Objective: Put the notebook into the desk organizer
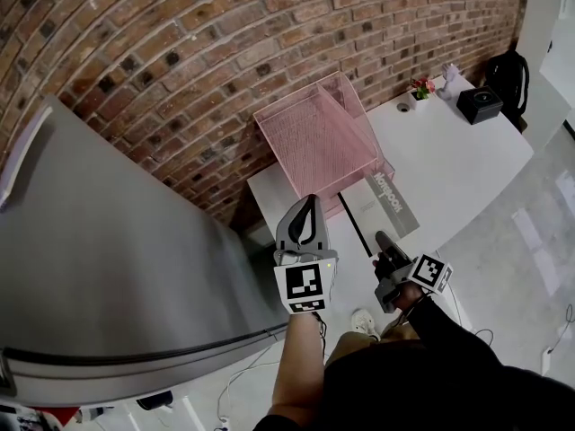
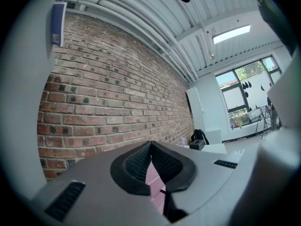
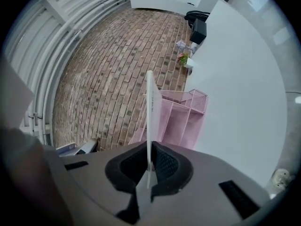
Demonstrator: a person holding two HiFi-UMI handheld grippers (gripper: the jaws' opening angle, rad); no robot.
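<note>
A grey notebook [image 1: 392, 201] with its title printed on the cover is held out over the white table's near edge, just in front of the pink wire desk organizer [image 1: 316, 142]. My right gripper [image 1: 384, 241] is shut on the notebook's near end. In the right gripper view the notebook [image 3: 149, 112] stands edge-on as a thin pale slab between the pads, with the organizer [image 3: 181, 119] and its open compartments behind it. My left gripper [image 1: 311, 205] hovers left of the notebook before the organizer, shut and empty. In the left gripper view its jaws [image 2: 150, 147] meet, with pink mesh showing below.
The white table [image 1: 458, 164] runs back along a brick wall [image 1: 180, 52]. At its far end are a black box [image 1: 478, 104], a small flowering plant [image 1: 420, 87] and a black bag [image 1: 507, 75]. A large grey cabinet [image 1: 99, 268] fills the left. Cables lie on the floor [image 1: 512, 259].
</note>
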